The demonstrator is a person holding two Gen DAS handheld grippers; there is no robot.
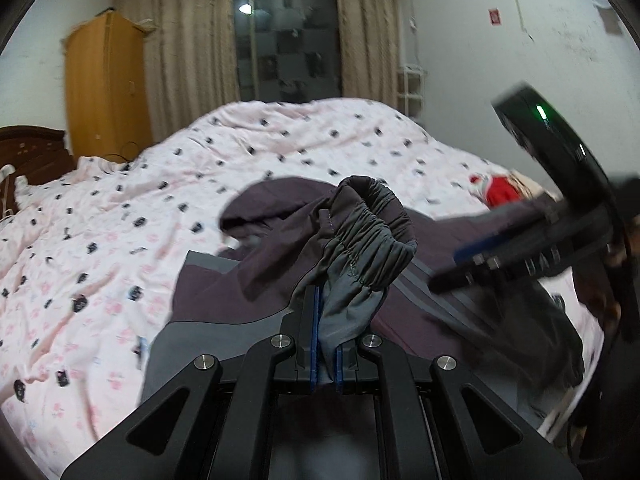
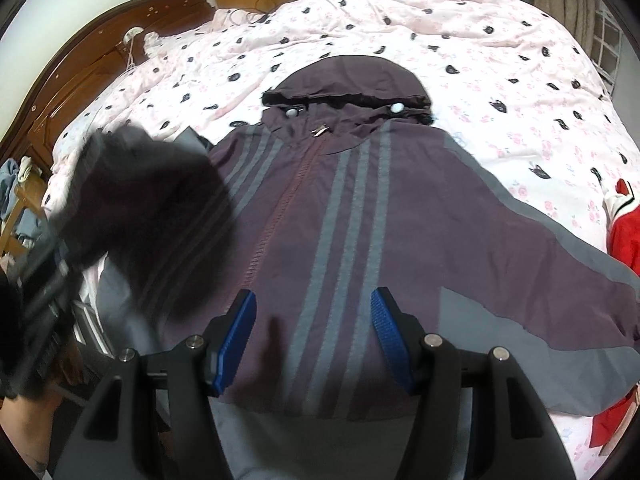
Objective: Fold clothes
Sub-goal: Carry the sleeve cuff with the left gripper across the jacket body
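A maroon hooded jacket with grey stripes lies front-up on the bed, zipped, its hood pointing away. My left gripper is shut on the jacket's left sleeve just below its grey elastic cuff, and the sleeve hangs lifted over the jacket body. In the right wrist view that raised sleeve is a dark blur at the left. My right gripper hovers open over the jacket's lower front, with nothing between its blue pads. It shows blurred at the right of the left wrist view.
The pink patterned duvet covers the whole bed. A red garment lies at the bed's right edge. The dark wooden headboard is at the left, with a wardrobe and a curtained window beyond.
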